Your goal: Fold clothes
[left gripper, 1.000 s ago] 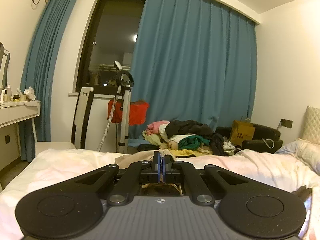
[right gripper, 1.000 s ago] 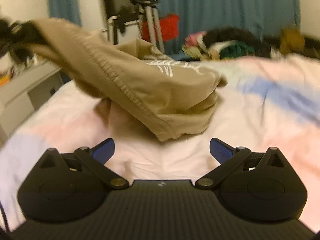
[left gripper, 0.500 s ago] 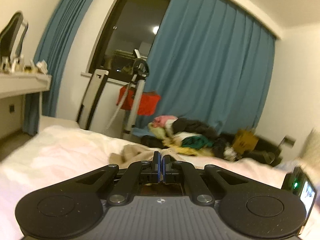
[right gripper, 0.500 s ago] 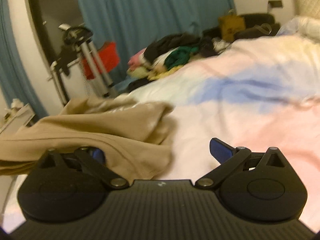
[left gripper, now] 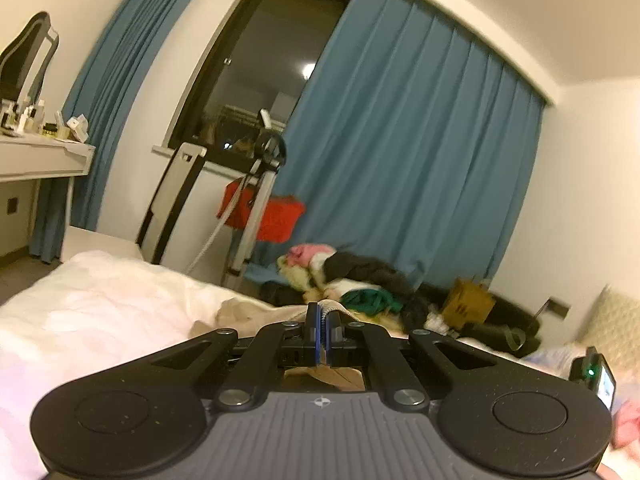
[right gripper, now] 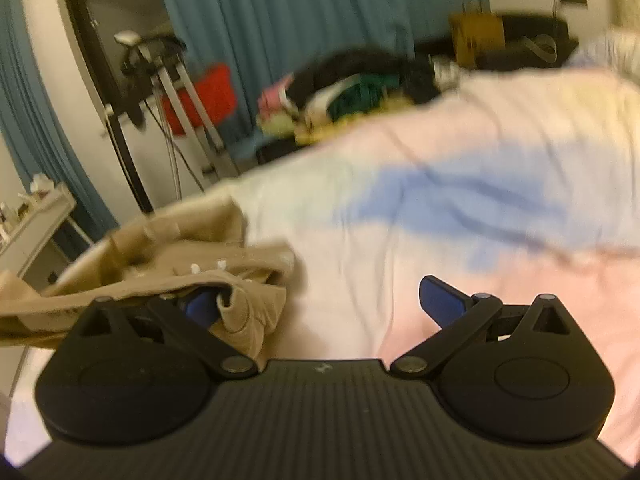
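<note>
Only the right view shows the tan garment point(right gripper: 168, 264) bunched at nine o'clock on the bed point(right gripper: 400, 240). The left gripper point(left gripper: 321, 320) pinches its edge, pointing nearly level. The right gripper point(right gripper: 320, 300) is spread wide and tilted down, its left finger point(right gripper: 200, 304) touching cloth.

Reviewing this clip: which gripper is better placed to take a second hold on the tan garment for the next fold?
Right. The right gripper is open, with the tan garment draped over one finger. The left gripper is already shut on the cloth.

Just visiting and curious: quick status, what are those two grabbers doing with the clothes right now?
Left gripper shut on tan garment. Right gripper fingers open, beside the garment, no grip. Garment bunched on the bed. Nothing in the way.
</note>
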Demonstrator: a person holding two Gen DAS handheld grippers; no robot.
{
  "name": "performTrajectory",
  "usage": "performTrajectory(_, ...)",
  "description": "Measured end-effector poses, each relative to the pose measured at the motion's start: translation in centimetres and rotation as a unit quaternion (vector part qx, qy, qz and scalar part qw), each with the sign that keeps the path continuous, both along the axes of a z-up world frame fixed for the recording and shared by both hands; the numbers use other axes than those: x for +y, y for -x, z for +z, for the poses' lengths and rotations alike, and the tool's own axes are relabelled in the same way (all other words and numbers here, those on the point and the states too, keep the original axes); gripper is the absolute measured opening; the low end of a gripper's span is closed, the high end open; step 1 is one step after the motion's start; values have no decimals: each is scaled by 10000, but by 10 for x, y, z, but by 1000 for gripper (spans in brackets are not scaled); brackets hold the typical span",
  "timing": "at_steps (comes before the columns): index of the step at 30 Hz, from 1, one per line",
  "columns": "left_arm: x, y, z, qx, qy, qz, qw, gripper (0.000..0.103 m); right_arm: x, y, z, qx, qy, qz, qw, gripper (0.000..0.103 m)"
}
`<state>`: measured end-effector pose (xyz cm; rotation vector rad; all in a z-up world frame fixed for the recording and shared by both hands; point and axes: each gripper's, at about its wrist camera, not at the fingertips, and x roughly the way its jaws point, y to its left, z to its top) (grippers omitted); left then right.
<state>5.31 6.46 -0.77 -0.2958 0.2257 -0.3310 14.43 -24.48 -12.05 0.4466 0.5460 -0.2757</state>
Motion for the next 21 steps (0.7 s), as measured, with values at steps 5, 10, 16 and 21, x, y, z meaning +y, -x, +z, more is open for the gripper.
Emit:
performTrajectory(5,-4,-28,-15,453,-2,192,9988,2,2,-8,-35,547,-794,681,9930,103)
performTrajectory(10,-7,-46,-18,448,-27,192,9988,2,33,-6,-15,584,-78,1693,9838,103)
performTrajectory(16,-10,-54,-20,469,-54,123,9988,2,59,-1,-7,156,293,2481,9682,103)
performTrajectory(21,-14,-54,-21,403,-221,130,9989,2,54,-13,-20,76,254,1969,9801,103)
